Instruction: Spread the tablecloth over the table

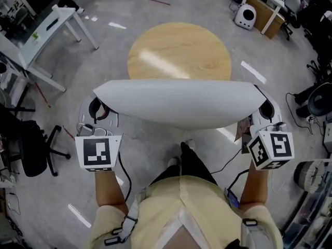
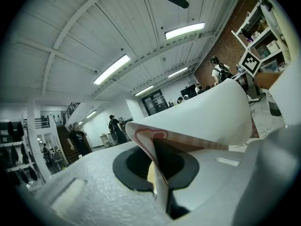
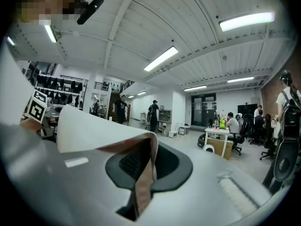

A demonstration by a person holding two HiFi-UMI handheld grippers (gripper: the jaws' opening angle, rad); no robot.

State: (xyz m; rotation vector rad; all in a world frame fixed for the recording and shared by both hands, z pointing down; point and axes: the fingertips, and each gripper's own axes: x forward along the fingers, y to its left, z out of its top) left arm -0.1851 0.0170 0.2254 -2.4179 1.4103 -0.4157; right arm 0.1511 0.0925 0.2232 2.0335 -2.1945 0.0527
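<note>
A white tablecloth (image 1: 179, 104) hangs stretched in the air between my two grippers, its white side up and bulging. It covers the near edge of the round wooden table (image 1: 179, 50) that stands ahead of me. My left gripper (image 1: 104, 108) is shut on the cloth's left corner (image 2: 150, 147), where a red heart pattern shows on the underside. On the other side my right gripper (image 1: 262, 108) is shut on the right corner (image 3: 146, 173). Both grippers point roughly level toward the table.
A white side table (image 1: 44, 32) stands at the far left and a black office chair (image 1: 31, 144) at the left. A desk with a white speaker (image 1: 246, 15) is at the back right. Cables (image 1: 228, 165) lie on the floor by my feet. People stand far off in the room.
</note>
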